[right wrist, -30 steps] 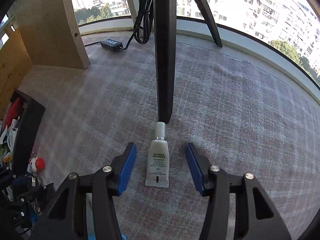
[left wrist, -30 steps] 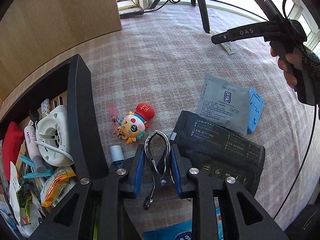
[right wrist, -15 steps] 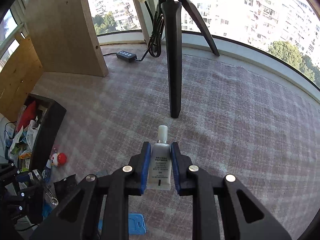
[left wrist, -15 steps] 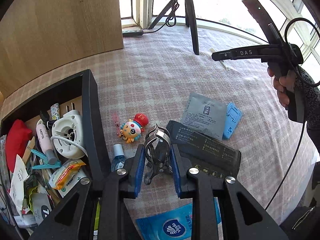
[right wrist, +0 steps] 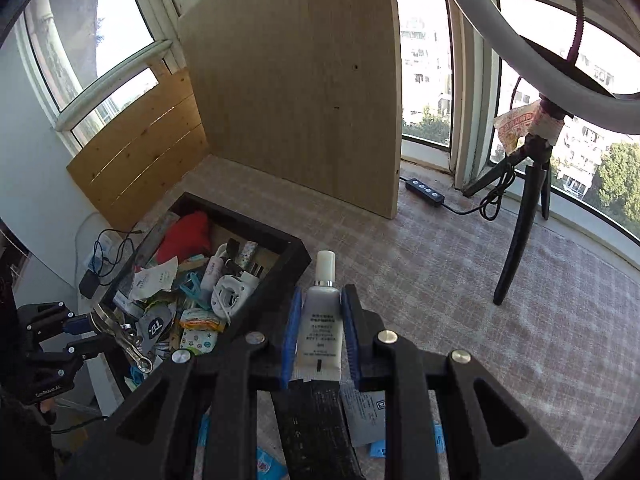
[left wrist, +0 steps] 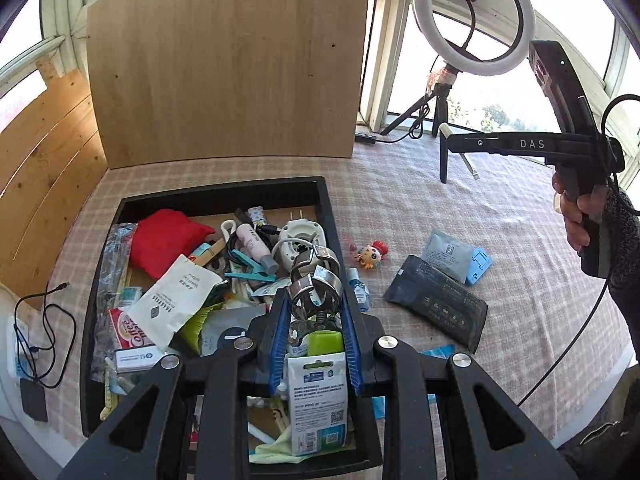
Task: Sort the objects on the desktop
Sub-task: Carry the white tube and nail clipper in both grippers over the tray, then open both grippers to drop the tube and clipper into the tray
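My left gripper (left wrist: 315, 308) is shut on a metal nail clipper (left wrist: 316, 284) and holds it above the black storage box (left wrist: 224, 194), which is full of small items. It also shows in the right wrist view (right wrist: 86, 326). My right gripper (right wrist: 320, 320) is shut on a white cream tube (right wrist: 321, 320), held above the table to the right of the box (right wrist: 294, 250). On the checked cloth right of the box lie a cartoon doll keychain (left wrist: 372, 255), a black packet (left wrist: 436, 304), a grey sachet (left wrist: 446, 254) and a blue holder (left wrist: 479, 266).
A wooden board (left wrist: 228, 64) stands behind the box. A ring light on a black tripod (right wrist: 520, 220) stands at the back right, with a power strip (right wrist: 425, 192) beside it. A charger with cable (left wrist: 36, 344) lies left of the box.
Both grippers rose. The left gripper carried the nail clipper from the cloth to above the box. The right gripper closed on the cream tube and lifted it off the table toward the box.
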`<state>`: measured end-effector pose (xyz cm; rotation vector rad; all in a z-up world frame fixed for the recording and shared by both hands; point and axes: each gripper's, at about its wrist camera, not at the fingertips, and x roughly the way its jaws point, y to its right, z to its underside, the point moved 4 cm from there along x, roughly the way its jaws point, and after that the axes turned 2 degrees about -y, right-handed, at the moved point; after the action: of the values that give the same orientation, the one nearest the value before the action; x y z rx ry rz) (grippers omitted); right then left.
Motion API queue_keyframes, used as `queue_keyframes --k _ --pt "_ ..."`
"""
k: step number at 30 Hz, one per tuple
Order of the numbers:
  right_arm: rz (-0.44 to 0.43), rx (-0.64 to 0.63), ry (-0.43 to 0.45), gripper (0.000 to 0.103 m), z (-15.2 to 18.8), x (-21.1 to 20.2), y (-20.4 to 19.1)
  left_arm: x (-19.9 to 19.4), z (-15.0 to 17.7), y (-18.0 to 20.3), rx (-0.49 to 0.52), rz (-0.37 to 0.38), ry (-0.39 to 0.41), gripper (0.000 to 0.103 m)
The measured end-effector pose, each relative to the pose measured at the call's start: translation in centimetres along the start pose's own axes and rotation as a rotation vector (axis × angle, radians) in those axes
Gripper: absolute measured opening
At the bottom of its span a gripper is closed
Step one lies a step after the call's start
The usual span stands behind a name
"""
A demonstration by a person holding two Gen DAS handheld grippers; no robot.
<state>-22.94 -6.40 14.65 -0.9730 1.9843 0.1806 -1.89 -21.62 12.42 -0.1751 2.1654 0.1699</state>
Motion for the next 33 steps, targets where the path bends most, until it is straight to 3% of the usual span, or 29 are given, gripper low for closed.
queue_keyframes --k 9,14,18,20,26,33 --pt "-0.044 -0.141 -0.066 0.020 -2.3 5.2 -8.9 -3.6 3.6 -8.2 -0.106 -0.171 0.004 0.023" --pt "-0.039 -0.187 -0.077 0.020 -3.4 7.2 -11.8 -4.6 4.3 -12.4 -0.178 -0.232 0.019 0.023" --pt "-0.042 -0.213 -0.086 0.023 -4.2 8.4 -13.4 -4.3 4.5 -14.5 -0.212 -0.226 0.013 0.025" --pt "-0.018 -0.211 -0.089 0.047 -4.5 8.6 -13.7 -3.8 4.5 -15.4 -0.236 -0.266 -0.010 0.030" --pt "0.011 -0.234 -0.078 0.047 -4.0 7.4 -13.1 -3.8 4.7 -15.7 -0.246 -0.273 0.002 0.032" --pt "0.052 -0.184 -0.090 0.047 -2.5 5.4 -9.1 -3.7 4.1 -13.1 -0.199 -0.229 0.019 0.031"
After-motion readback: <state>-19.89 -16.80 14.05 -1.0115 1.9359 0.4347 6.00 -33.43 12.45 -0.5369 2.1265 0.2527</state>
